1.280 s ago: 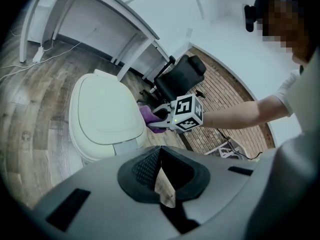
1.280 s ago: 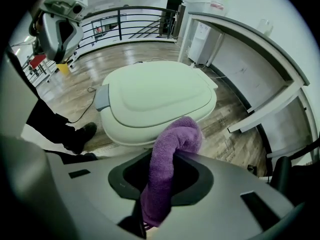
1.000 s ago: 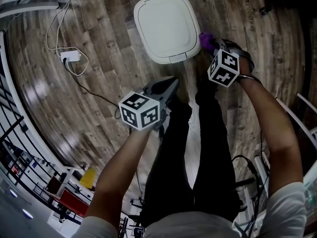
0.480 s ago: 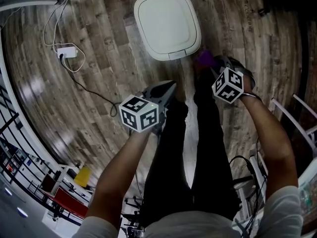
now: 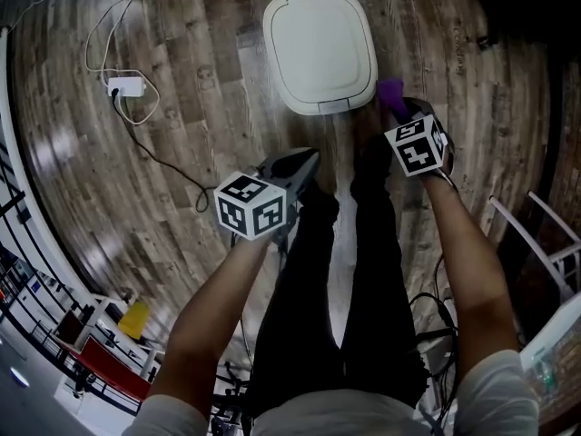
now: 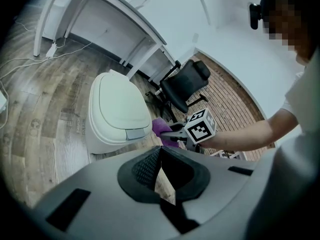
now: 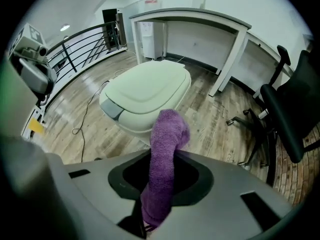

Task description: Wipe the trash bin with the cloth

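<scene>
One white trash bin point(image 5: 320, 51) with lid down, one purple cloth point(image 5: 390, 93), two grippers.
Right gripper point(image 5: 405, 113) clamps the cloth just beside the bin; left gripper point(image 5: 307, 161) is clenched and empty. Cloth mostly hidden from above.

A white plastic trash bin point(image 5: 320, 51), lid closed, stands far on the wooden floor point(image 5: 182, 107). The right hand-held gripper point(image 5: 399, 112) holds a purple cloth point(image 5: 390, 92) just right of it; the left hand-held gripper point(image 5: 302, 163) hangs nearer.
</scene>
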### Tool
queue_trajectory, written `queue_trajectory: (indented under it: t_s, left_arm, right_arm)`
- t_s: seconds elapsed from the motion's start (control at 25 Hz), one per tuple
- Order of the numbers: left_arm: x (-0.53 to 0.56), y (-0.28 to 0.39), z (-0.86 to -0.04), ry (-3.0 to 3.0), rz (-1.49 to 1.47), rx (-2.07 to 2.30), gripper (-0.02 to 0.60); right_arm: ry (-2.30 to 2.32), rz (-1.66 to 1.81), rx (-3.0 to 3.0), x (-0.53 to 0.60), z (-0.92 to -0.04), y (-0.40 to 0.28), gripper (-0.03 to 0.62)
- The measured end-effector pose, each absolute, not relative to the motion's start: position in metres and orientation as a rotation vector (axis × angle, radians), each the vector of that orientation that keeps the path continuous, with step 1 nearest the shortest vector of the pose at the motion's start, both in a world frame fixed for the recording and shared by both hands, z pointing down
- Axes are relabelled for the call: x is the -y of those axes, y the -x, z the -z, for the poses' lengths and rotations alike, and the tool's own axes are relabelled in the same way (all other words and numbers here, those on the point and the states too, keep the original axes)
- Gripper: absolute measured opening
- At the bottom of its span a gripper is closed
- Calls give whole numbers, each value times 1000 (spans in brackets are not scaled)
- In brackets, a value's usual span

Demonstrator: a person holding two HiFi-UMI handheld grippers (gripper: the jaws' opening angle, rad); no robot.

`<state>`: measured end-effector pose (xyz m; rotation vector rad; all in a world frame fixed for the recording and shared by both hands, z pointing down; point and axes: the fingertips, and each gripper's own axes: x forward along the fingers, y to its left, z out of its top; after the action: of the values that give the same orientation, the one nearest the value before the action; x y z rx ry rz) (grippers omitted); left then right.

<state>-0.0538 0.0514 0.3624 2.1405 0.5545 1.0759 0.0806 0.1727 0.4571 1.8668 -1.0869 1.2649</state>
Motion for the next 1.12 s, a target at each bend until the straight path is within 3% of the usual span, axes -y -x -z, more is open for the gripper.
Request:
queue_trajectory:
  t_s: [1.12]
  left_arm:
    - [7, 95, -365, -2116, -937, -360, 5]
  right_arm:
    - [-1651, -1252, 1294, -47, -463, 40, 98]
